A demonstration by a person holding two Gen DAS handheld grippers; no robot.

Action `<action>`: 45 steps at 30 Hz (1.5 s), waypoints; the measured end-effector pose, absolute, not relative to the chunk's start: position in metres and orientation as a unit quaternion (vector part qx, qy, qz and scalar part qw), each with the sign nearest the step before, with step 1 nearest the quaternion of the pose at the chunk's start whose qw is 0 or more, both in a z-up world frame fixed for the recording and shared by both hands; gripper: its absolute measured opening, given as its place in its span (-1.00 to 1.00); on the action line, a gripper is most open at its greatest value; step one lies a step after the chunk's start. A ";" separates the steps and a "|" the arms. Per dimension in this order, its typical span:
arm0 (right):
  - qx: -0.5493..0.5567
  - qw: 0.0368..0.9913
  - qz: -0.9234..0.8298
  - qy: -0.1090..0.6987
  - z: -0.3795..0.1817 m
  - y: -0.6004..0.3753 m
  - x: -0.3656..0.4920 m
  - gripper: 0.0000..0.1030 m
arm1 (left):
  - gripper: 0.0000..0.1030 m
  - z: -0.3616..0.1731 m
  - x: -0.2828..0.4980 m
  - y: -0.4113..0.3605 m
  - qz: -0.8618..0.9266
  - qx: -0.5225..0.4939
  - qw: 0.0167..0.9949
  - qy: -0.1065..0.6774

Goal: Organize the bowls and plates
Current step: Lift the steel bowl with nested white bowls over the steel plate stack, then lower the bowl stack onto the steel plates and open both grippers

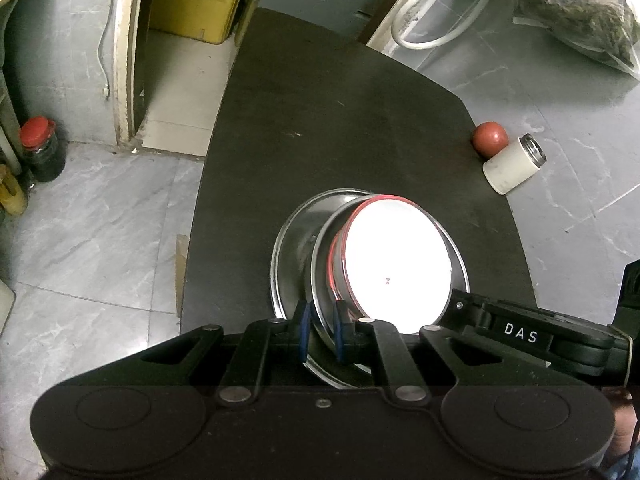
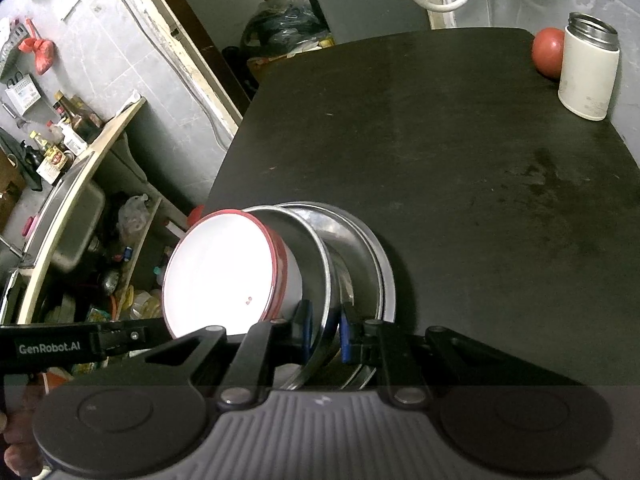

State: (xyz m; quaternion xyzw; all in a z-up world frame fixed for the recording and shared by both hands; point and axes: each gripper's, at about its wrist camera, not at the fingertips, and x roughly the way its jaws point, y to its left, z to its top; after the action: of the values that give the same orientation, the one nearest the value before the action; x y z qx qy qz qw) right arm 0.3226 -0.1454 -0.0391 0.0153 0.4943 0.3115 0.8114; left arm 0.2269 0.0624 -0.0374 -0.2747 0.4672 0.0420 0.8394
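A white bowl with a red rim (image 1: 396, 260) (image 2: 220, 272) sits nested inside a steel bowl (image 1: 455, 250) (image 2: 312, 256). Both are tilted up on edge over a steel plate (image 1: 292, 248) (image 2: 370, 264) that lies on the black table (image 1: 320, 120). My left gripper (image 1: 322, 330) is shut on the steel bowl's near rim, one blue pad on each side of the wall. My right gripper (image 2: 326, 332) is shut on the same rim from the opposite side. Each gripper's body shows at the edge of the other's view.
A white canister with a steel mouth (image 1: 514, 164) (image 2: 588, 72) and a red ball-shaped thing (image 1: 490, 138) (image 2: 548, 52) stand at the table's far corner. A steel sink (image 2: 68, 216) and cluttered shelves lie past the table's left edge. On the floor is a red-lidded jar (image 1: 40, 148).
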 end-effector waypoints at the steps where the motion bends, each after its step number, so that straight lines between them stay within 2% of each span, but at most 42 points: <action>1: 0.015 0.811 0.312 0.494 -0.039 -0.145 0.323 -0.70 | -0.79 -0.037 0.227 0.063 0.042 -0.274 0.840 0.467; 32: 0.010 0.819 0.290 0.494 -0.039 -0.142 0.321 -0.66 | -0.77 -0.037 0.229 0.062 0.041 -0.272 0.841 0.466; 34: 0.009 0.821 0.288 0.493 -0.039 -0.142 0.320 -0.66 | -0.76 -0.037 0.229 0.062 0.042 -0.271 0.841 0.465; 38: 0.006 0.824 0.284 0.491 -0.039 -0.141 0.319 -0.66 | -0.56 -0.034 0.227 0.061 0.041 -0.272 0.845 0.459; 45: 0.010 0.834 0.267 0.483 -0.038 -0.149 0.320 -0.61 | -0.54 -0.033 0.226 0.060 0.044 -0.267 0.847 0.458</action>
State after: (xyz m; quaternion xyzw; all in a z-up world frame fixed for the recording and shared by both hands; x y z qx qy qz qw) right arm 0.3200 -0.1486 -0.0379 0.0097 0.4830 0.2673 0.8338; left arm 0.2259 0.0604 -0.0330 -0.2665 0.4576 0.0444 0.8471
